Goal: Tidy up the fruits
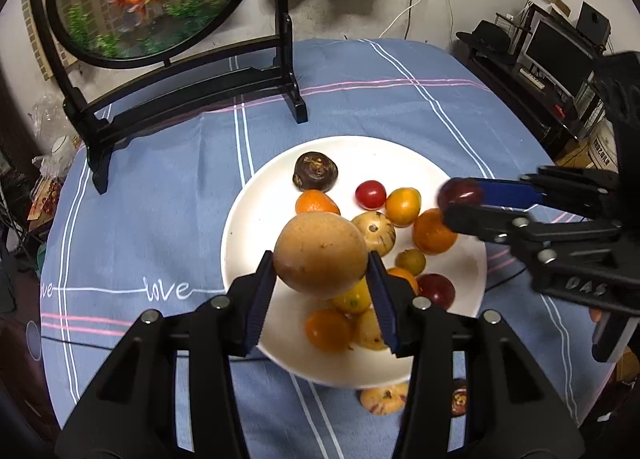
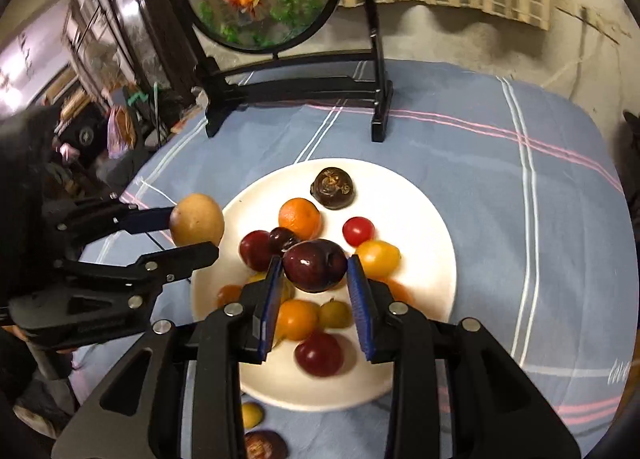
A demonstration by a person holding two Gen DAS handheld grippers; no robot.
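Fruit going onto the white plate (image 1: 248, 219), one piece in each tool.

The left tool (image 1: 322, 259) is pinching a round tan fruit (image 1: 320, 253) over the plate's near edge. The right tool (image 2: 316, 265) is pinching a dark red plum (image 2: 314, 265) above the fruit pile. Open room is showing at the plate's far side, near the dark brown fruit (image 1: 315, 171). Two fruits are waiting on the counter (image 1: 160, 199) by the near rim.

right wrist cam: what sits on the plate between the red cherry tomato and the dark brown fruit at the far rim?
Nothing: bare white plate separates the cherry tomato and the dark brown fruit; the left wrist view agrees.
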